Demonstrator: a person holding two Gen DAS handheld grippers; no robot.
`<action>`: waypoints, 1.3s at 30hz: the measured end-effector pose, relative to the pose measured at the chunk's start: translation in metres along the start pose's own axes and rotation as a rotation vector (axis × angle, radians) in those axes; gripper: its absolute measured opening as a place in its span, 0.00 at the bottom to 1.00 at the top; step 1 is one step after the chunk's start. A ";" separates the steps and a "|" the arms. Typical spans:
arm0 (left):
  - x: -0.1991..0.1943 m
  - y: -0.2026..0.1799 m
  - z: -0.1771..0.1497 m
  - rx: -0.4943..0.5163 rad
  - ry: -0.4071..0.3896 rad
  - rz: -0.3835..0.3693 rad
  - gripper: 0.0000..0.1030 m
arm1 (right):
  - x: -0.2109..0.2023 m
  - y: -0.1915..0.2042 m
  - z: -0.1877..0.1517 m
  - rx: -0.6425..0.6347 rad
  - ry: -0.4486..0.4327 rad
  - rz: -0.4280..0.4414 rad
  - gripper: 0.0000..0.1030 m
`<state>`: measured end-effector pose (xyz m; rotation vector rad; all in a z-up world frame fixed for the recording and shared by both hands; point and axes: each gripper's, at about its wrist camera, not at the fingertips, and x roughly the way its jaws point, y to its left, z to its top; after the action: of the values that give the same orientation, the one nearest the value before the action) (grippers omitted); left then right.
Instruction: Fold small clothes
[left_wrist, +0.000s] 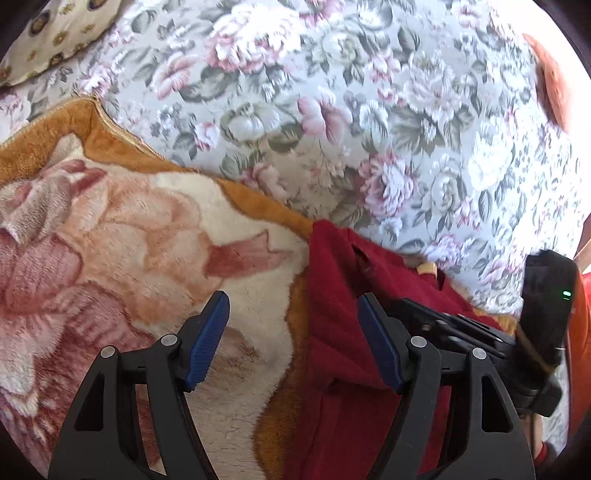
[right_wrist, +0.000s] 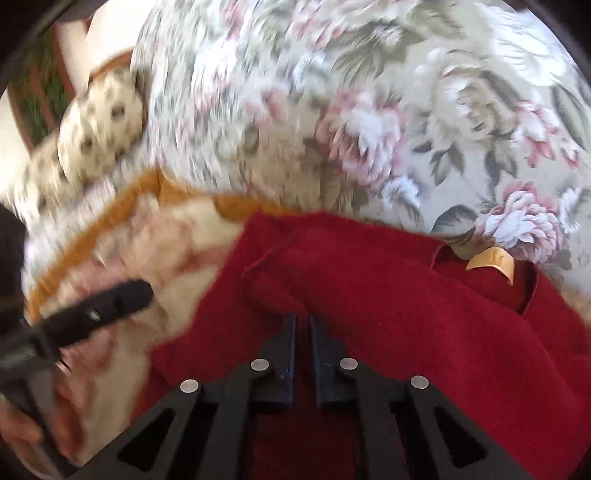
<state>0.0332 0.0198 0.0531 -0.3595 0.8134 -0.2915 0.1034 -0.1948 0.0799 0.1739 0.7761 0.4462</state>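
Red garment (right_wrist: 388, 295) bunched on the plush blanket (left_wrist: 129, 229)

Your right gripper (right_wrist: 303, 325) is pinched down on a fold of it near you, while your left gripper (left_wrist: 291, 314) hangs wide apart, holding nothing, floral bedsheet (left_wrist: 332, 92) beyond.

Deep red fleece garment (right_wrist: 388, 295), rumpled and bunched, filling the lower centre and right of the right wrist frame. Tan label (right_wrist: 493, 264) showing at the neck opening, right of centre. Lower right of the left wrist frame, same red cloth (left_wrist: 332, 295) draped in folds.
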 end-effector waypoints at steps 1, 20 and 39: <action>-0.004 0.002 0.002 -0.008 -0.012 -0.009 0.70 | -0.009 0.003 0.002 0.004 -0.024 0.023 0.07; 0.010 -0.049 -0.018 0.151 0.018 -0.081 0.70 | -0.124 -0.091 -0.057 0.218 -0.048 -0.177 0.14; 0.042 -0.056 -0.035 0.193 0.148 0.049 0.70 | -0.163 -0.128 -0.117 0.230 -0.024 -0.396 0.14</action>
<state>0.0279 -0.0535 0.0266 -0.1380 0.9298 -0.3510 -0.0407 -0.3834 0.0613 0.2336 0.8148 -0.0207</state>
